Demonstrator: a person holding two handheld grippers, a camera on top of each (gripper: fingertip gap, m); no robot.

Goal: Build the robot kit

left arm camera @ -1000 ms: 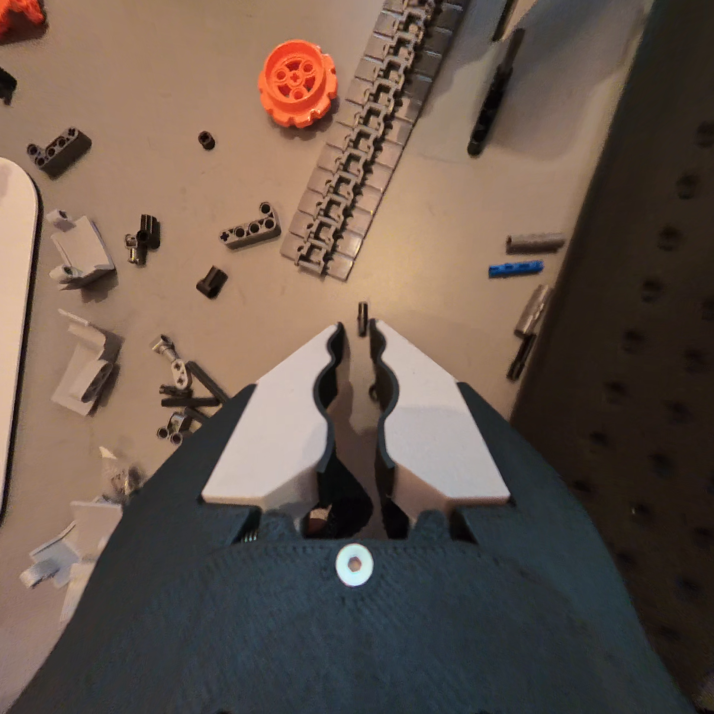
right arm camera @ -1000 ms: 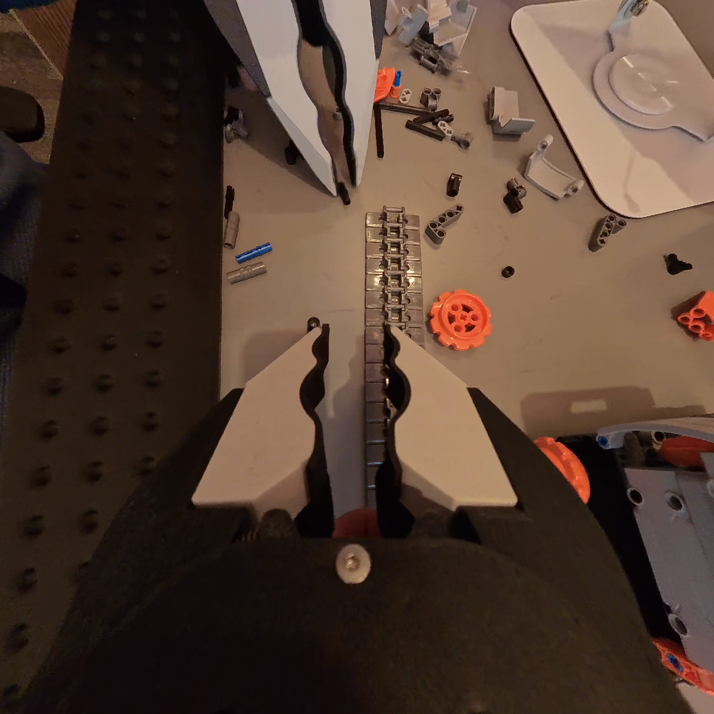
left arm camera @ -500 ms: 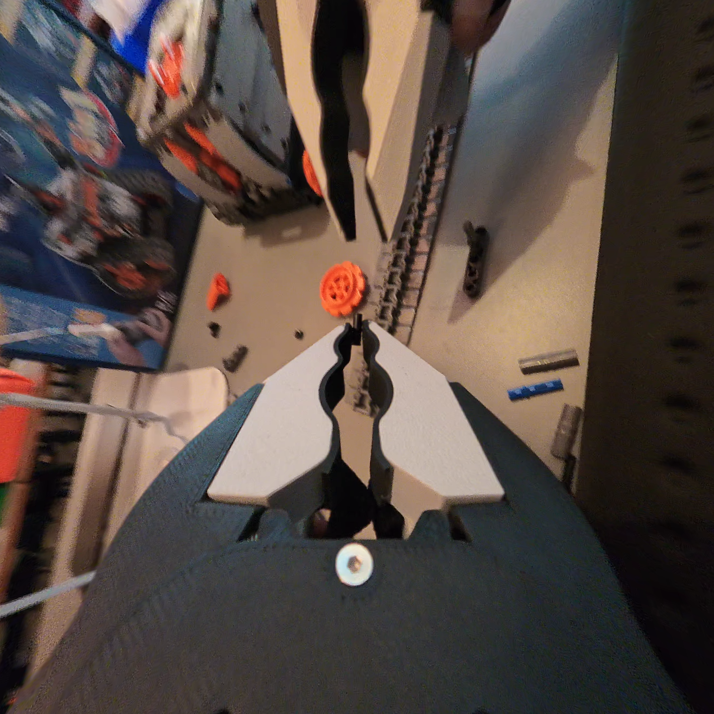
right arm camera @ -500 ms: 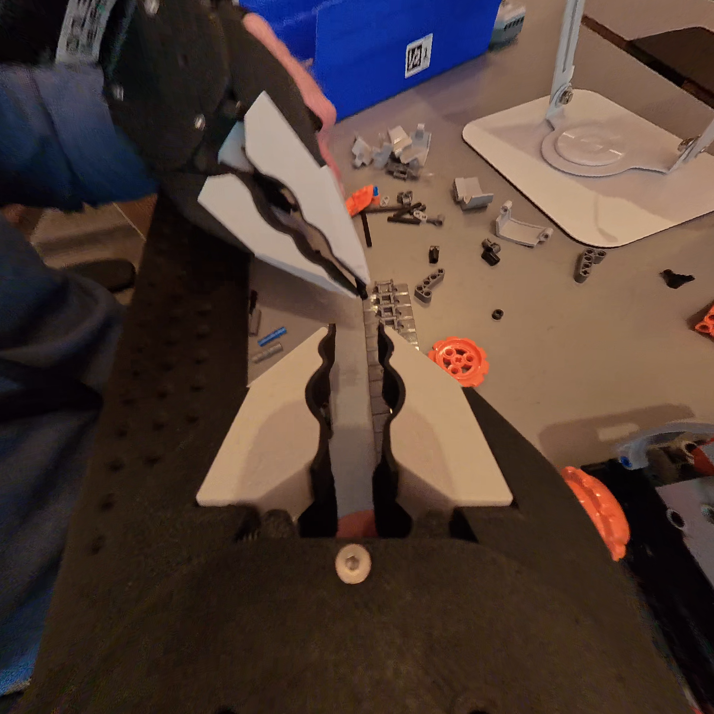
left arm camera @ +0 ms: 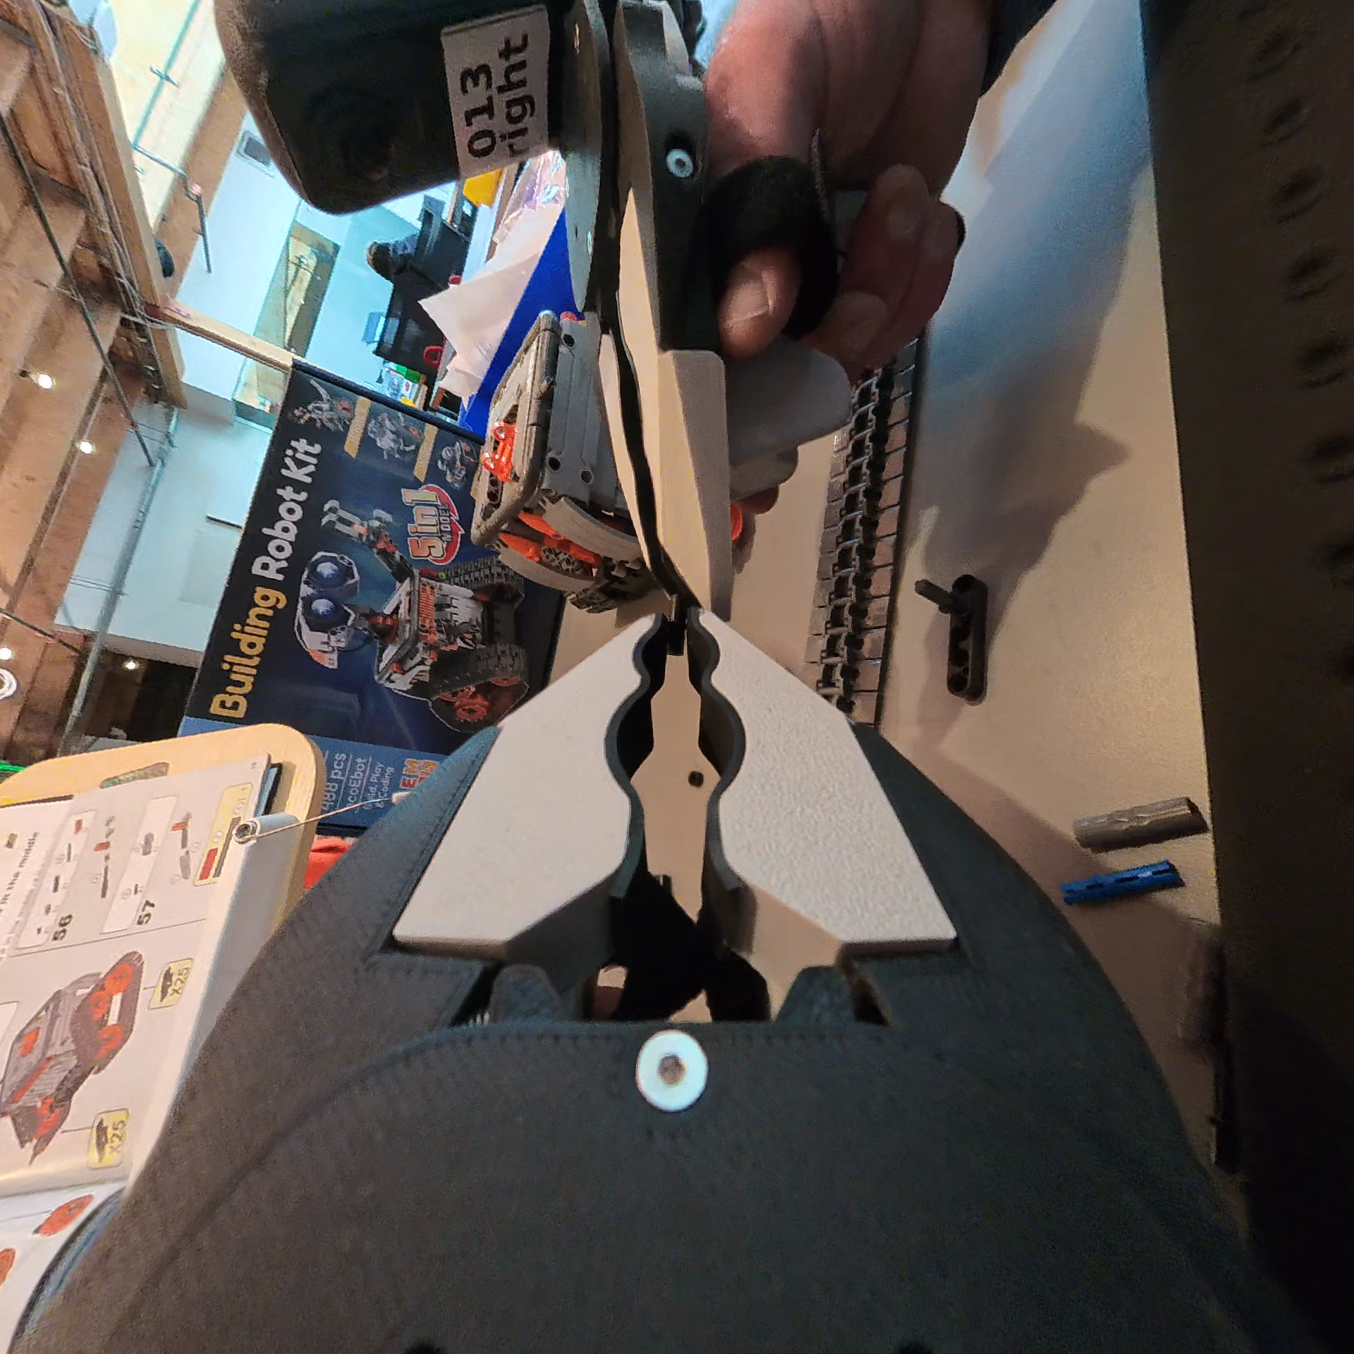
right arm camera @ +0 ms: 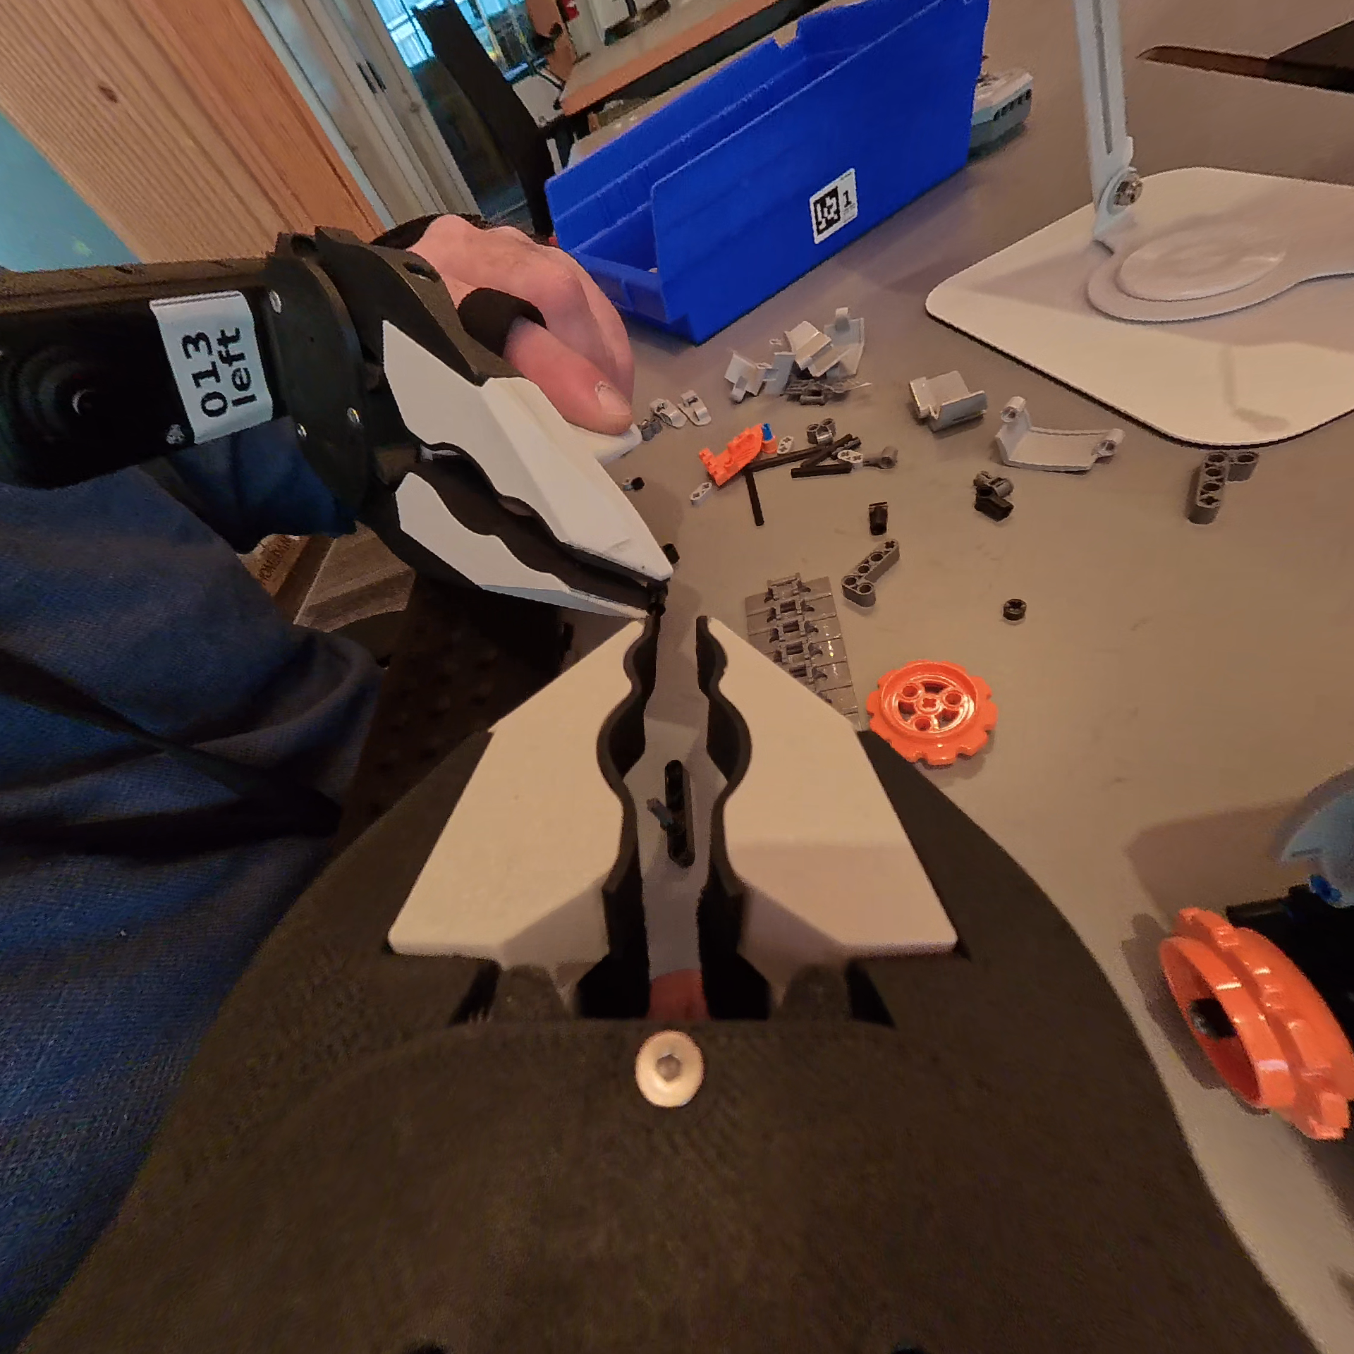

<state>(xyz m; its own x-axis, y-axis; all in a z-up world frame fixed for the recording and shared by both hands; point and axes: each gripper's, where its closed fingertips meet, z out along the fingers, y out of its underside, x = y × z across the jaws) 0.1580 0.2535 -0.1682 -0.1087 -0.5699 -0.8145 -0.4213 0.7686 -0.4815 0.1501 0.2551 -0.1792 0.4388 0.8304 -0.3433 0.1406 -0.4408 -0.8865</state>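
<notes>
Grey table lying strewn with small building parts, left gripper pinching a small black pin at its tips above the table, right gripper standing slightly parted, holding nothing, tip to tip with it, grey track strip and orange wheel lying just beyond.

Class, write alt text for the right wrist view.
Two grey-fingered tools meet tip to tip above a grey table: the left tool pinches a small black pin, the right tool is open. Below lie an orange toothed wheel and grey track links.

Grey table, wood-slat wall, glazed doorway behind.
</notes>
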